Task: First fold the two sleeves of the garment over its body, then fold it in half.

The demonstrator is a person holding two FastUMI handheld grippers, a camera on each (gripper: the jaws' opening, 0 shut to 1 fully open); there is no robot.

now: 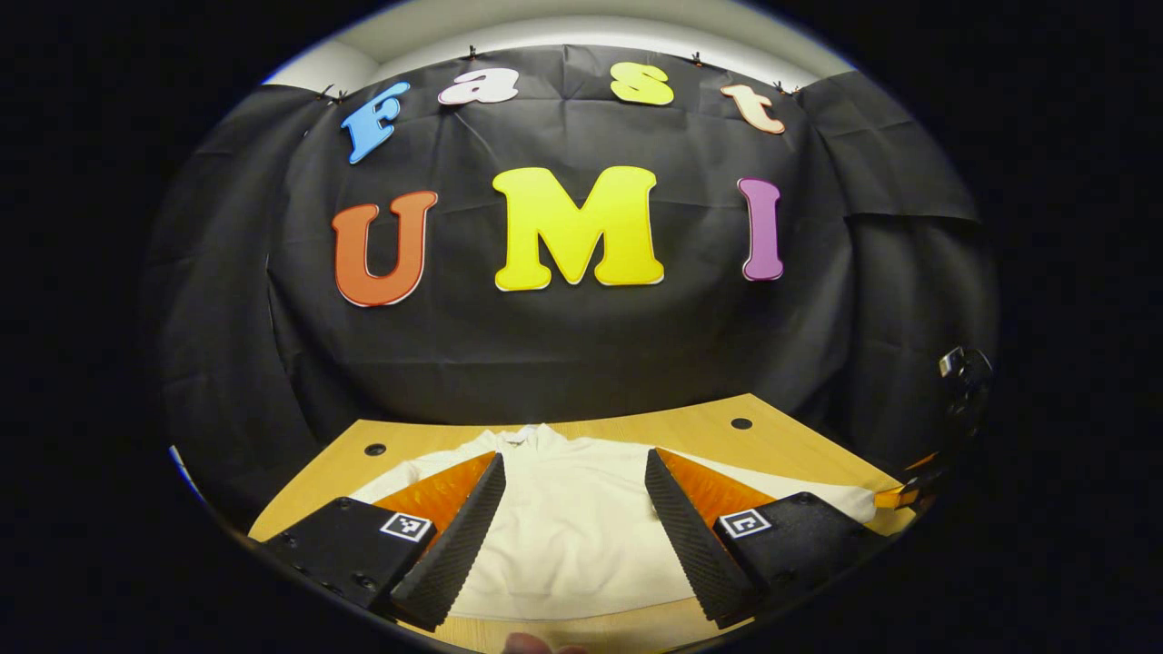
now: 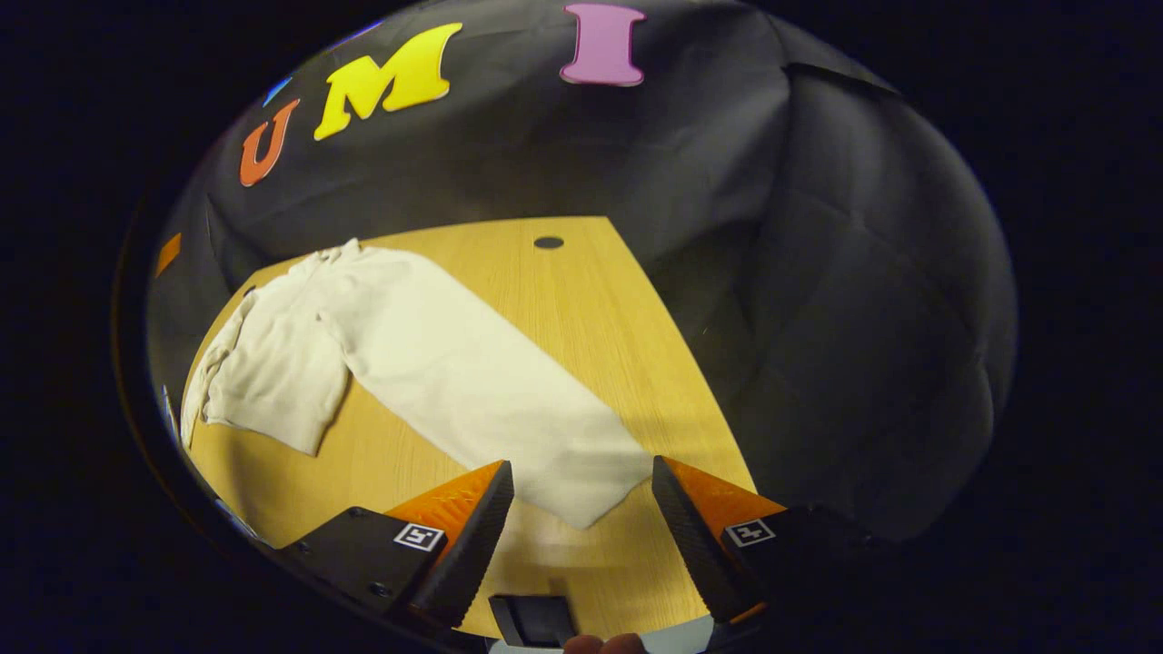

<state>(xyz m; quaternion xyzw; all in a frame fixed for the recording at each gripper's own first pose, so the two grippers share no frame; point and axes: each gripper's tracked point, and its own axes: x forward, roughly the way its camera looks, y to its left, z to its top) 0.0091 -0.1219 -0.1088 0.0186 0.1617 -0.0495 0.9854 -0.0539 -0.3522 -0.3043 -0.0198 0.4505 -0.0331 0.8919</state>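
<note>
Your right gripper (image 2: 581,509) is released, its jaws straddling the cuff of the white sweater's (image 2: 300,363) sleeve (image 2: 482,391), whose long axis runs toward 11 o'clock across the worktop (image 2: 581,300). Your left gripper (image 1: 574,518), also released, hovers over the body.

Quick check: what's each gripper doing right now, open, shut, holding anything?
Left gripper: open, holding nothing, above the white garment.
Right gripper: open, holding nothing, at the sleeve end.
</note>
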